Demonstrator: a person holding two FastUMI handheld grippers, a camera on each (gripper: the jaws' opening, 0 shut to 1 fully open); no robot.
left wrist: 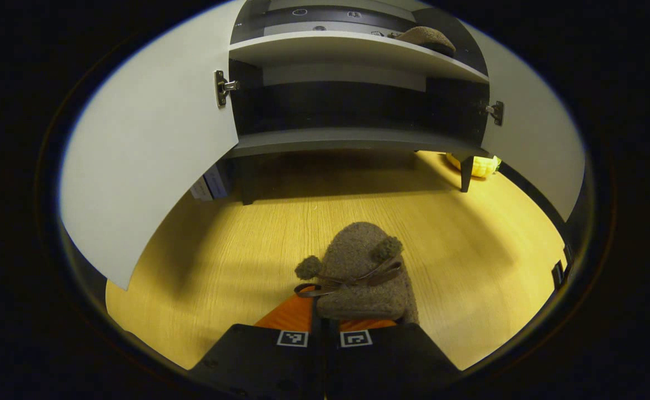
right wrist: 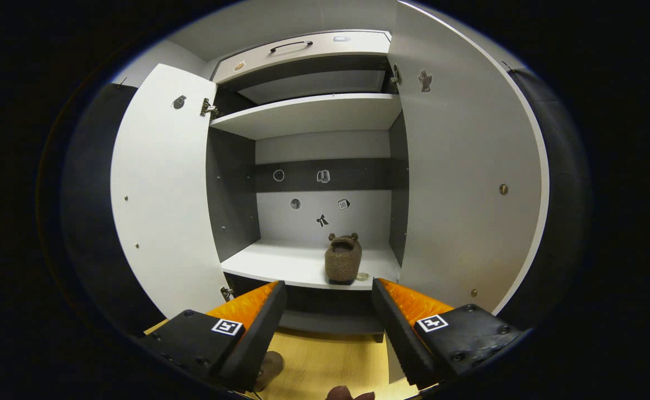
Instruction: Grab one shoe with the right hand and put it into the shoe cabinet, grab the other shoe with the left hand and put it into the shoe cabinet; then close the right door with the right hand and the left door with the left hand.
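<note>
In the left gripper view, a brown felt slipper (left wrist: 361, 275) with two pompoms and a thin bow is seen clamped at its heel end between the closed fingers of the left gripper (left wrist: 325, 322), its toe pointed toward the shoe cabinet (left wrist: 353, 139). The slipper is held low over the yellow wooden floor (left wrist: 236, 239); whether its sole touches the boards cannot be told. Both cabinet doors are swung wide, the left door (left wrist: 153, 150) large in the near left and the right door (left wrist: 530, 144) at the far right. A second slipper (left wrist: 428, 38) is seen lying on an upper shelf (left wrist: 353, 53), toward its right end. A yellow object (left wrist: 478, 165) is glimpsed on the floor behind the cabinet's right leg.

In the right gripper view, the right gripper (right wrist: 328, 311) is shown with its fingers spread wide and nothing between them, facing the open cabinet. The placed slipper (right wrist: 343, 258) is shown standing on the white shelf (right wrist: 280, 261), right of centre, its heel toward the camera. Small stickers are scattered on the back panel (right wrist: 325, 214), and a drawer front with a dark handle (right wrist: 291, 45) is seen above.
</note>
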